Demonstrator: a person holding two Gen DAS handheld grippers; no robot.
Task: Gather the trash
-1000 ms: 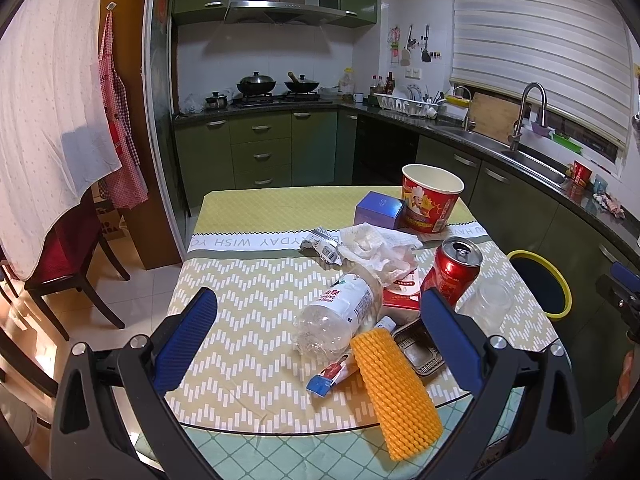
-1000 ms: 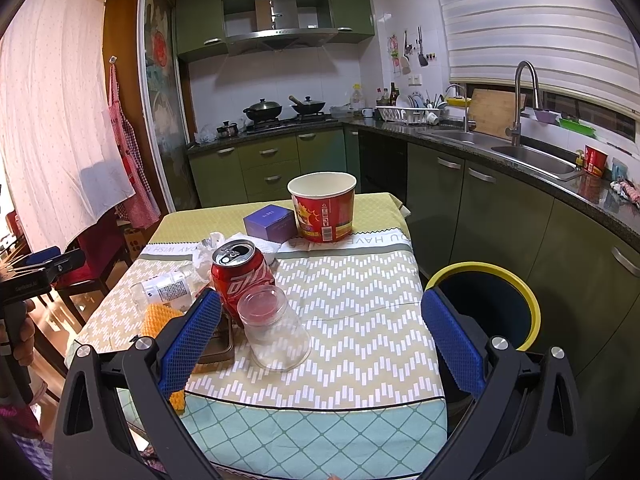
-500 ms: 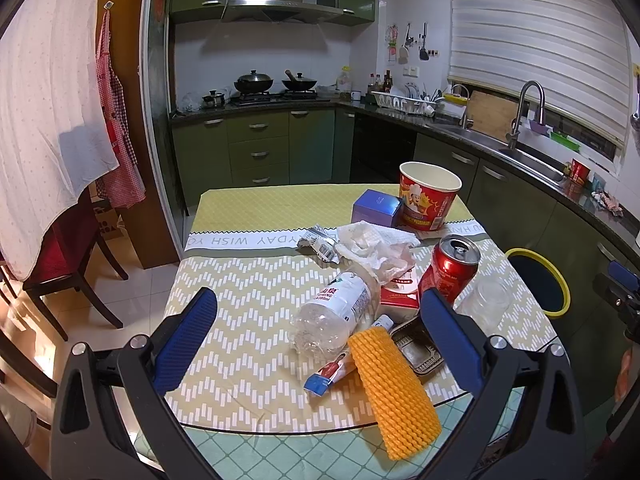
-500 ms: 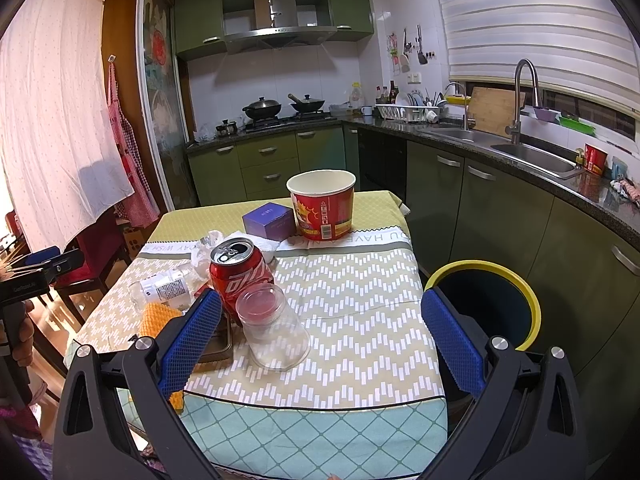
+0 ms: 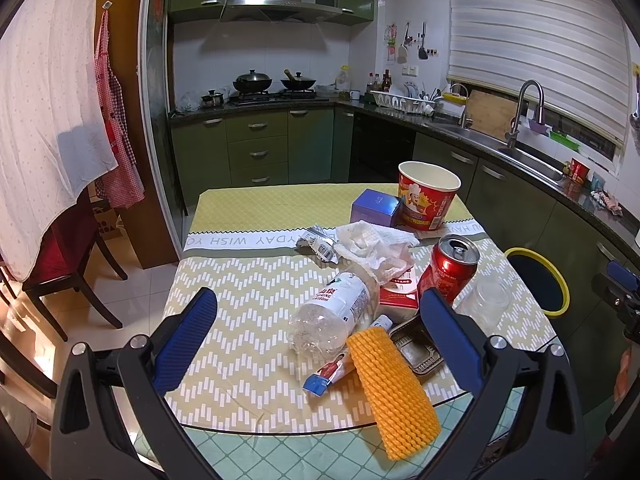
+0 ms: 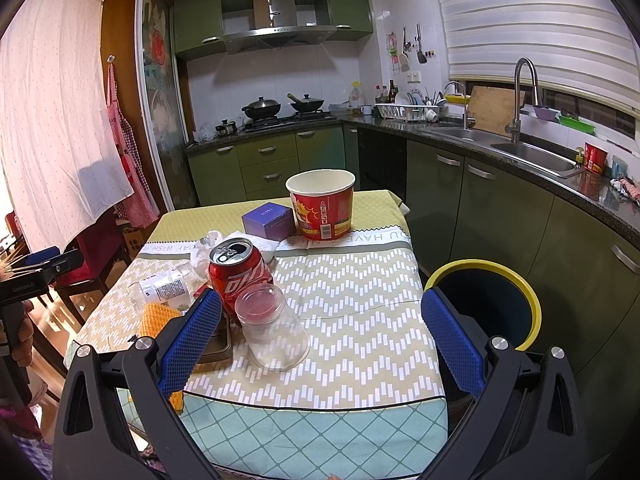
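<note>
Trash litters the table: a crushed clear bottle [image 5: 334, 312], a red can [image 5: 450, 270], an orange foam net [image 5: 390, 390], a small tube [image 5: 332, 372], a dark foil tray [image 5: 416, 350], a clear plastic cup [image 6: 272, 330] lying on its side, crumpled tissue [image 5: 374, 244], a purple box [image 5: 374, 206] and a red paper bucket [image 6: 322, 206]. My left gripper [image 5: 316, 336] hangs open over the near edge, in front of the bottle. My right gripper [image 6: 320, 332] is open too, with the cup and the can [image 6: 238, 274] by its left finger. A yellow-rimmed bin [image 6: 486, 300] stands right of the table.
The table [image 6: 360, 312] wears a chevron cloth. A red chair [image 5: 66, 256] stands to the left under a hanging white cloth [image 5: 44, 128]. Green cabinets, a stove and a sink counter [image 6: 520, 152] run along the back and right. A hand [image 6: 20, 340] holds the other gripper at far left.
Both grippers have drifted slightly forward toward the table and stayed open. Nothing on the table has moved.
</note>
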